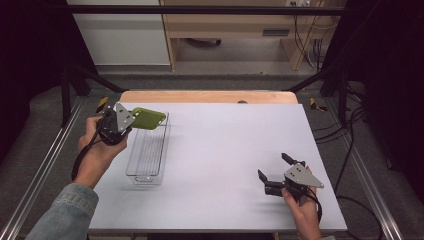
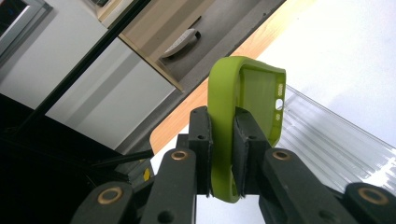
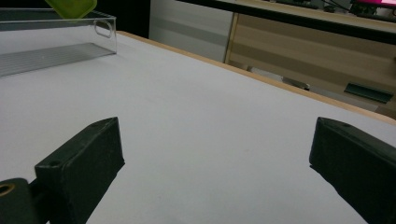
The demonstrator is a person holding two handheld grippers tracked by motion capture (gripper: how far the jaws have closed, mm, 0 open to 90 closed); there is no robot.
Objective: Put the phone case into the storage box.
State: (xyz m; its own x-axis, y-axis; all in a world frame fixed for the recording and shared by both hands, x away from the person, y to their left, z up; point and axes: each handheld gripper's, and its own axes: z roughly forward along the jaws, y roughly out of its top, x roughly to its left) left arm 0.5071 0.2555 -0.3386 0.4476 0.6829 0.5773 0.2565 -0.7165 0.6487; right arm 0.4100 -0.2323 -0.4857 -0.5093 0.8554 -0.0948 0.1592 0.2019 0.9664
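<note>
A lime-green phone case (image 1: 148,118) hangs above the far end of a clear plastic bin (image 1: 135,172) at the table's left. My left gripper (image 1: 127,121) is shut on the case's edge; in the left gripper view both pads (image 2: 201,140) pinch the green rim (image 2: 222,121), with the bin (image 2: 327,140) below and behind. My right gripper (image 1: 272,167) rests low at the table's right front, open and with nothing in it. In the right gripper view its jaws stand wide apart over bare white table, the bin (image 3: 56,51) and a corner of the case (image 3: 70,7) far off at upper left.
The white tabletop (image 1: 225,145) has a wooden far edge (image 1: 210,96). Black frame bars and cables run along both sides. Wooden furniture and a white cabinet stand beyond the table.
</note>
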